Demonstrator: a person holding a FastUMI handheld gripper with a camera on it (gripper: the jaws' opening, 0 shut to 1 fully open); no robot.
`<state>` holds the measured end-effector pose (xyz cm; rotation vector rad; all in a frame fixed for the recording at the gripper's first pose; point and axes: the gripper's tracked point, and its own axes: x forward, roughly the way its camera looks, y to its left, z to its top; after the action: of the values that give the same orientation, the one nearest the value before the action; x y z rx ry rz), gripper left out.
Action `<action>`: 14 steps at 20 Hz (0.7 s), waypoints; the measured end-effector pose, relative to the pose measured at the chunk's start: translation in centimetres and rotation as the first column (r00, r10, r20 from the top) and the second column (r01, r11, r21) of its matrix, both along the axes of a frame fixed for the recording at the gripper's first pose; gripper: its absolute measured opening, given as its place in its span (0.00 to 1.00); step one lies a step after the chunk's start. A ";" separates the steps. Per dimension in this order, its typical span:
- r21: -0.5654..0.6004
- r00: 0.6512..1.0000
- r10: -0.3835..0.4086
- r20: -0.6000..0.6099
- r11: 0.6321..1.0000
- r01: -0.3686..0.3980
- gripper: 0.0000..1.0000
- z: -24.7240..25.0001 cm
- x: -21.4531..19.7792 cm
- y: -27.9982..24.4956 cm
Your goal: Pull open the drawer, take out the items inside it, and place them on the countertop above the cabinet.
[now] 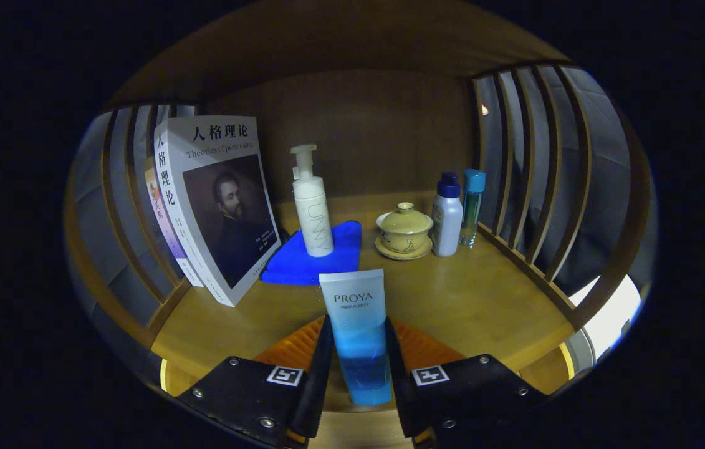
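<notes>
While your gripper (358, 368) holds its two fingers closed against the sides of the blue-and-white tube (357, 333), that tube stands upright between them, its pale flat end uppermost and its deep-blue lower part sunk between the pads. Both fingers press on it, one on each flank. You see the tube held over the front part of the wooden countertop (470, 299); whether its base touches the wood cannot be told, since the fingers hide it.

Beyond the fingers, arranged across the countertop:

(a) a blue cloth (343, 252), folded flat, just past the top of the tube;
(b) a white pump bottle (311, 206), standing upright on the cloth;
(c) a large book with a portrait cover (218, 206), standing tilted, leaning back to your left against further books (162, 209) whose spines show behind it;
(d) a yellowish lidded cup on a saucer (404, 231), to the right of the cloth and apart from it;
(e) a white bottle with a dark blue cap (447, 218), just beside the cup on its right;
(f) a clear bottle with a teal cap (470, 209), close against the white bottle on the far side.

Curved wooden slats (536, 162) fence the countertop on both sides, and a wooden back panel (364, 131) closes it behind the bottles. You have the tube well apart from the cup and bottles, nearest to the cloth
</notes>
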<state>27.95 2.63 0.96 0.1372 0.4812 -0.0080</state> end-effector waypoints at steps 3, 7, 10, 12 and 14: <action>0.012 0.999 0.024 -0.028 1.000 -0.024 0.54 -1.2 0.3 0.0; 0.034 0.999 0.052 0.011 0.998 -0.052 0.94 -0.9 0.0 -0.1; 0.058 0.997 0.042 0.071 0.997 -0.046 0.95 1.2 -1.1 -0.3; 0.050 0.993 0.031 0.114 0.998 -0.037 0.95 2.8 -2.6 -0.7; 0.027 0.987 0.021 0.156 0.999 -0.025 0.95 4.1 -4.1 -1.2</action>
<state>23.89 1.42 5.03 0.1598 0.3266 0.0325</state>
